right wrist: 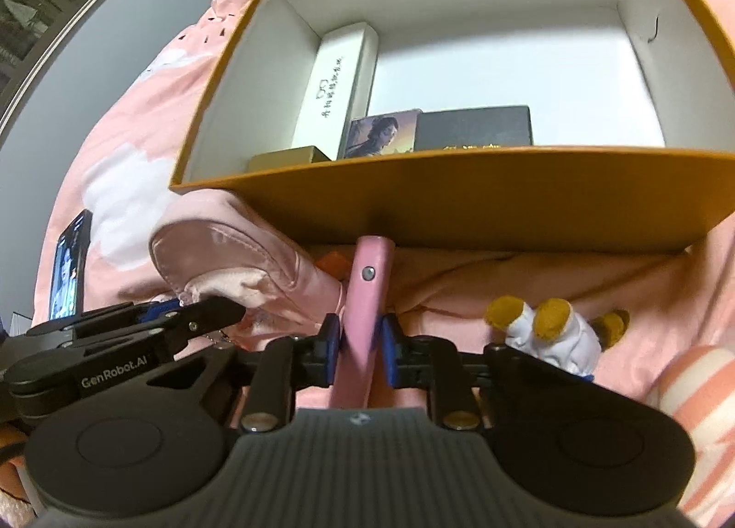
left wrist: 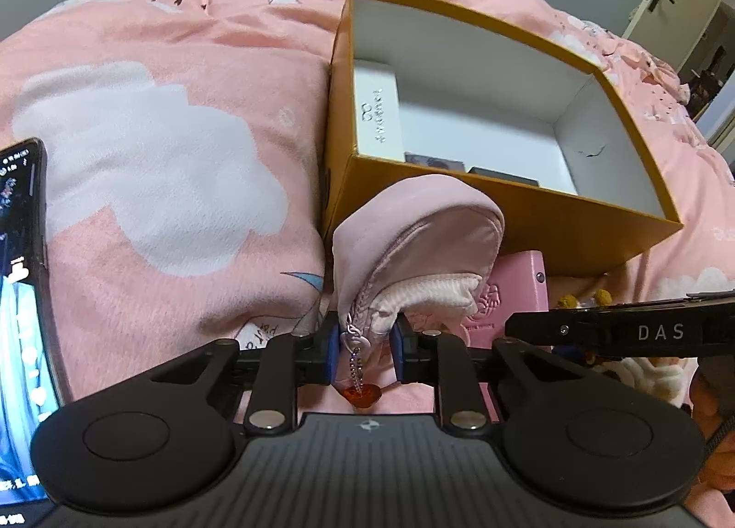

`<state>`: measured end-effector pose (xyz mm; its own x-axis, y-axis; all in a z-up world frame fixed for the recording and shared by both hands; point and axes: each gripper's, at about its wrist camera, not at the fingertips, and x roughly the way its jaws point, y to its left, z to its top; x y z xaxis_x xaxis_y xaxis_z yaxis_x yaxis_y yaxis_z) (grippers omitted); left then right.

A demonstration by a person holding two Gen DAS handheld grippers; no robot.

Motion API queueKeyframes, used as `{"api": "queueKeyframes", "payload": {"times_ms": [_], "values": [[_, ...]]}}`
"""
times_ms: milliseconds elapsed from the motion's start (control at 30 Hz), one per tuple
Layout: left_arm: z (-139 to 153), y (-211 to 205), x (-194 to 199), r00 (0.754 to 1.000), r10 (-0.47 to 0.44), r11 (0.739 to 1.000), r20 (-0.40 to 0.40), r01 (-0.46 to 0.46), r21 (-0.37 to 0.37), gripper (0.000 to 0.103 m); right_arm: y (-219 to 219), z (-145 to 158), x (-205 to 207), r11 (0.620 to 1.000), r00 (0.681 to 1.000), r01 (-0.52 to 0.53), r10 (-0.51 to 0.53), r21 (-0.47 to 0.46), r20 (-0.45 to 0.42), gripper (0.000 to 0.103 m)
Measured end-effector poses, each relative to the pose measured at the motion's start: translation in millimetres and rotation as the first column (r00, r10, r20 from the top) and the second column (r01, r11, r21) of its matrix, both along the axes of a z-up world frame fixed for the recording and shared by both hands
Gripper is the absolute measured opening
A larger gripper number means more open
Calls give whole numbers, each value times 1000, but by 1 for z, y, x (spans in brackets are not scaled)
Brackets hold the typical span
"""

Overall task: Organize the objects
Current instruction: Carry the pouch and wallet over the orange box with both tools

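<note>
A pouch (left wrist: pixel 413 243) and wallet (right wrist: pixel 367 293) lie before the box (left wrist: pixel 459 201), on bedding (left wrist: pixel 161 137).

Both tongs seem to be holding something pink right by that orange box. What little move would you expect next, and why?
Probably lifting the pink zip pouch over the orange box's near wall. The left tongs already pinch its zipper end, it sits against that wall, and the box floor has bare space. The right tongs grip a pink case.

The orange box's (right wrist: pixel 459 201) near wall hid the lower parts of the items inside; the phone (left wrist: pixel 18 252) was cut off at the frame's left edge.
</note>
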<state>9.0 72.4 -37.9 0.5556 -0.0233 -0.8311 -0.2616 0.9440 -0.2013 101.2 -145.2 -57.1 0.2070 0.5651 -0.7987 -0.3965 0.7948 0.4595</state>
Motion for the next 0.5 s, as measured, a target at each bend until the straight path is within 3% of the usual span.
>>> {"api": "queueKeyframes", "payload": {"times_ms": [167,500], "values": [[21,-6,-10,998,-49,999,45,50,-13,23,-5,24,-13,999,997,-29,30,-22,67,19],[80,-19,-5,975,-139,988,173,149,-43,22,-36,99,-22,999,968,-2,-6,32,250,18]]}}
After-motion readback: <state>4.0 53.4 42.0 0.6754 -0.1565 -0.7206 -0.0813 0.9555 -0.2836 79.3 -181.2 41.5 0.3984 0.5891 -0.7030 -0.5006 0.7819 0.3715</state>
